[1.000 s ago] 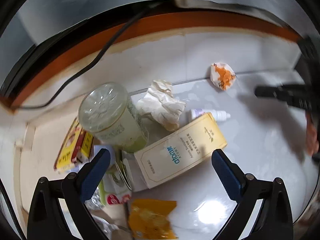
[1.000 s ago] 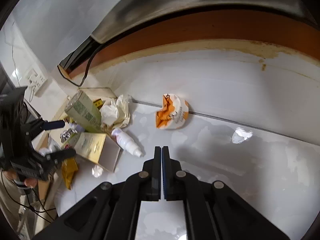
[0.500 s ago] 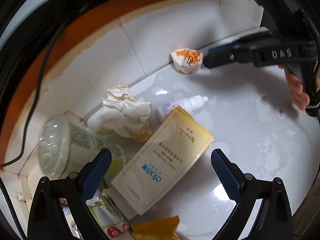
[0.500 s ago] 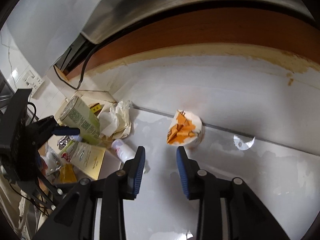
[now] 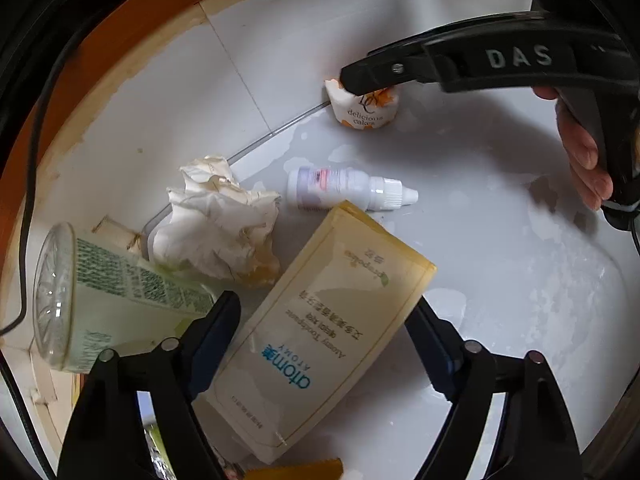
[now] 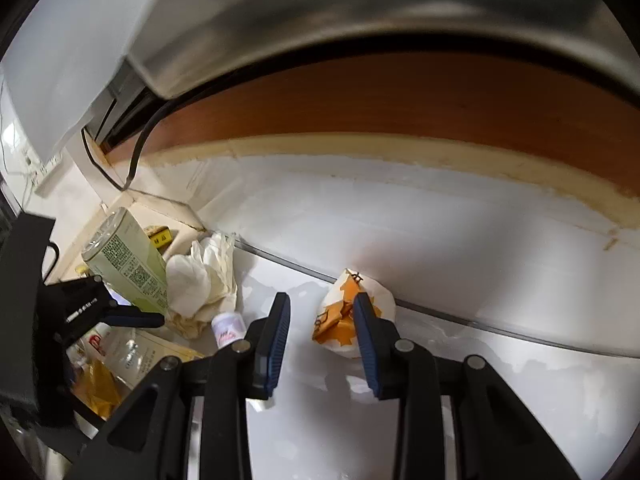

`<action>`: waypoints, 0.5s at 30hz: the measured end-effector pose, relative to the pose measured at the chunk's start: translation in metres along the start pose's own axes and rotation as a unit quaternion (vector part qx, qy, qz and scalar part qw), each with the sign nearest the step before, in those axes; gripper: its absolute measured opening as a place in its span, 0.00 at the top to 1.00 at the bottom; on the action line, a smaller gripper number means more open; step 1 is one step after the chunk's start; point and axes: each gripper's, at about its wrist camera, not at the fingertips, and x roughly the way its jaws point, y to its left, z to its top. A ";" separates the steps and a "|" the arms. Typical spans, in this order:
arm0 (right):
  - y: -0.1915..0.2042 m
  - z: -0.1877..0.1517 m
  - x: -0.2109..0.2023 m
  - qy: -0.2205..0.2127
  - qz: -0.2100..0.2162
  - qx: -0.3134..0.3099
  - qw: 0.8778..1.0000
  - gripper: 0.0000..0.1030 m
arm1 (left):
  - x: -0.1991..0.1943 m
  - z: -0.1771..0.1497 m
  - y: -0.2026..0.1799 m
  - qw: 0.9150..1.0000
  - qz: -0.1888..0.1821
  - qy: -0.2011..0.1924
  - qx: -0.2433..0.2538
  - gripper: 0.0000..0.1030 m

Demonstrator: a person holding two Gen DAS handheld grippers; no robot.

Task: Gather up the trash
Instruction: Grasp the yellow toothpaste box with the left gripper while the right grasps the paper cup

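A crumpled white and orange cake wrapper (image 6: 340, 316) lies on the white counter against the wall; it also shows in the left wrist view (image 5: 366, 110). My right gripper (image 6: 322, 308) is open, its jaws on either side of the wrapper's near part, and its finger (image 5: 372, 74) reaches over the wrapper. My left gripper (image 5: 324, 312) is open over a cream toothpaste box (image 5: 320, 340). Beside the box lie a crumpled tissue (image 5: 218, 232), a small dropper bottle (image 5: 344, 190) and a tipped green can (image 5: 112, 300).
The trash pile sits in the counter's left corner with a yellow packet (image 6: 96, 384) and small boxes (image 6: 160, 238). A black cable (image 6: 136, 152) hangs from under the wooden shelf. The wall tile runs close behind the wrapper.
My right gripper opened from shut and moved forward to the cake wrapper. My left gripper swung right and closer over the toothpaste box.
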 end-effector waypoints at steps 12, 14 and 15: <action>-0.012 -0.004 0.018 0.018 -0.028 0.022 0.999 0.55 | 0.008 0.001 -0.003 0.996 0.027 0.026 -0.078 0.18; -0.006 -0.004 0.024 0.021 -0.034 0.016 0.999 0.53 | 0.008 -0.001 -0.003 0.996 0.028 0.017 -0.086 0.19; -0.004 -0.005 0.027 0.022 -0.040 0.011 0.999 0.52 | 0.009 -0.001 -0.002 0.995 0.027 0.014 -0.090 0.20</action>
